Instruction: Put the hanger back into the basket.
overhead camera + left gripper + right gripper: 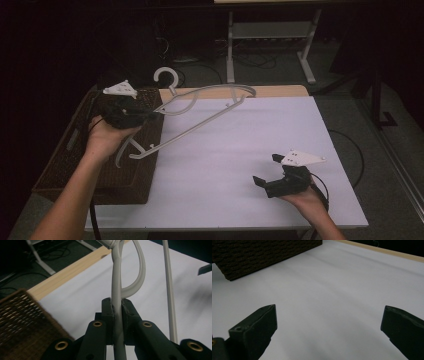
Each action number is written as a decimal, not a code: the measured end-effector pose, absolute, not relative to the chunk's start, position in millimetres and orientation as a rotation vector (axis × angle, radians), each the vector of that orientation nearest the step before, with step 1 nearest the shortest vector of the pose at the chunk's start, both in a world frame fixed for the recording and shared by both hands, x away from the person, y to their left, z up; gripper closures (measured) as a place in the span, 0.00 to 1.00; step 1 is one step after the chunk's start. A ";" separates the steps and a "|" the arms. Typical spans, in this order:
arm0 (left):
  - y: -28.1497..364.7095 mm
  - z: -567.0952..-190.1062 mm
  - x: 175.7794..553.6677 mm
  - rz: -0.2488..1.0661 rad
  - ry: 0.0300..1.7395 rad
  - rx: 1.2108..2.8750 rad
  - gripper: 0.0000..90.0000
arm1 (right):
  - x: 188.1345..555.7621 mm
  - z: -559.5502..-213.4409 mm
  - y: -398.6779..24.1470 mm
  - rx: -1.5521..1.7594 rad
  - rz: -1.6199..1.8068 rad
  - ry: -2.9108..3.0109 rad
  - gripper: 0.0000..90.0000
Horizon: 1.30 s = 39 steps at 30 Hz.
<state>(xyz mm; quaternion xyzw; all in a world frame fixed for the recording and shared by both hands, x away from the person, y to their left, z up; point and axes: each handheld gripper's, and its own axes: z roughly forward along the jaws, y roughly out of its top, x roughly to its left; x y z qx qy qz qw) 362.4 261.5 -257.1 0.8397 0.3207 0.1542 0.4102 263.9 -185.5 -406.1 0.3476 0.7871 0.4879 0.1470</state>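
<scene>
White curved plastic hanger (pixel 200 112) in left tool (pixel 159 116)

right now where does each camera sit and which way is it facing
High view: above the person's side, looking forward and down on the table; both forearms, the left tool and the right tool show.
Left gripper view: rides the left tool, looking along jaws clamped on the hanger.
Right gripper view: rides the right tool, looking along wide-open jaws over the table.
All three share the wicker basket.

I see the white plastic hanger (pixel 200 112) clamped in my left gripper (pixel 155 116), slanting away rightward, hook up
</scene>
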 end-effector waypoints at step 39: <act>479.9 -289.6 324.8 0.648 1.219 1.963 0.92 | 267.1 -410.7 -182.2 0.998 1.389 2.265 0.00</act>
